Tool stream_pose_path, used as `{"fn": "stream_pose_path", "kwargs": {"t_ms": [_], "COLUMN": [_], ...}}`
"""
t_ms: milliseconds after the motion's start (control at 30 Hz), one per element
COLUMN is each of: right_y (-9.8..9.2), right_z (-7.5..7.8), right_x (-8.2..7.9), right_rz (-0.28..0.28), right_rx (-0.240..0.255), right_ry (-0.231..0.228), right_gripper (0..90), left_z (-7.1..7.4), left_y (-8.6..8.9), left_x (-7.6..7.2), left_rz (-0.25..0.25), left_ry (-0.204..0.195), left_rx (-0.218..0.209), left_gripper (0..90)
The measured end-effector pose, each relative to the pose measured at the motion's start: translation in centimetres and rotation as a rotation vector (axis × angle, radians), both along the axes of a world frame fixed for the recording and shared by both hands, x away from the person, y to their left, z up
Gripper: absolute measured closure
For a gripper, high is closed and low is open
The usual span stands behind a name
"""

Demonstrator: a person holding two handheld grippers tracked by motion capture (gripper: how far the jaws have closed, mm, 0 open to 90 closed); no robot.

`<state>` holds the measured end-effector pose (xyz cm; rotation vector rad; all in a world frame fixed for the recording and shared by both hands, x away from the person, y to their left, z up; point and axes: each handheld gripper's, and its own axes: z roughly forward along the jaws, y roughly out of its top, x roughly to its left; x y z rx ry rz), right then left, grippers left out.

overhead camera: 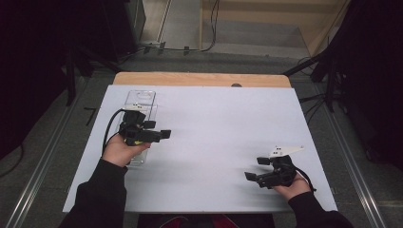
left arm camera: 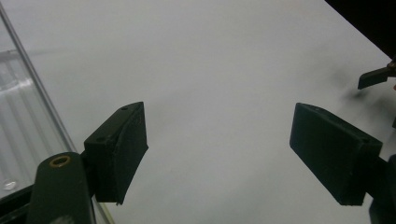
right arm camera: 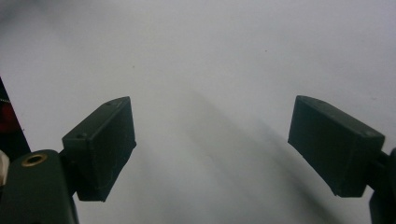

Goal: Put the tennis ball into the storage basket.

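Note:
My left gripper [overhead camera: 159, 129] hovers over the left part of the white table [overhead camera: 214, 128], held in the person's left hand and pointing right. Its jaws stand apart with only bare table between them [left arm camera: 217, 140]. A clear plastic container [overhead camera: 141, 99] lies under and behind that hand, and its ribbed wall [left arm camera: 23, 116] runs along the left edge of the left gripper view. My right gripper [overhead camera: 255, 168] sits near the front right of the table and points left. It is open too, with nothing between its pads [right arm camera: 212, 140].
The white sheet covers a wooden tabletop [overhead camera: 199, 78] whose far edge shows beyond it. Dark stands and cables [overhead camera: 323, 95] surround the table on the floor. The other gripper's jaw tip [left arm camera: 373, 78] shows far off in the left gripper view.

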<state>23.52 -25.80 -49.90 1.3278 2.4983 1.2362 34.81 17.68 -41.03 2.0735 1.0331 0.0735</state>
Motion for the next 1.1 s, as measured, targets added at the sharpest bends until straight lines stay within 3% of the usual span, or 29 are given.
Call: {"fn": "stream_pose_path", "kwargs": {"t_ms": [567,1100], "right_y": [0.0,0.0], "right_z": [0.0,0.0], "right_x": [0.0,0.0], "right_rz": [0.003,0.002], "right_rx": [-0.002,-0.001], "right_ry": [-0.003,-0.001], "right_gripper": [12.9,12.9], "left_z": [-1.5,-2.9], "left_y": [-0.5,-0.7], "left_x": [-2.0,-4.0], "left_rz": [-0.079,-0.133], "left_ry": [0.024,0.011], "left_rx": [-0.025,0.015], "left_gripper": [19.6,19.6]}}
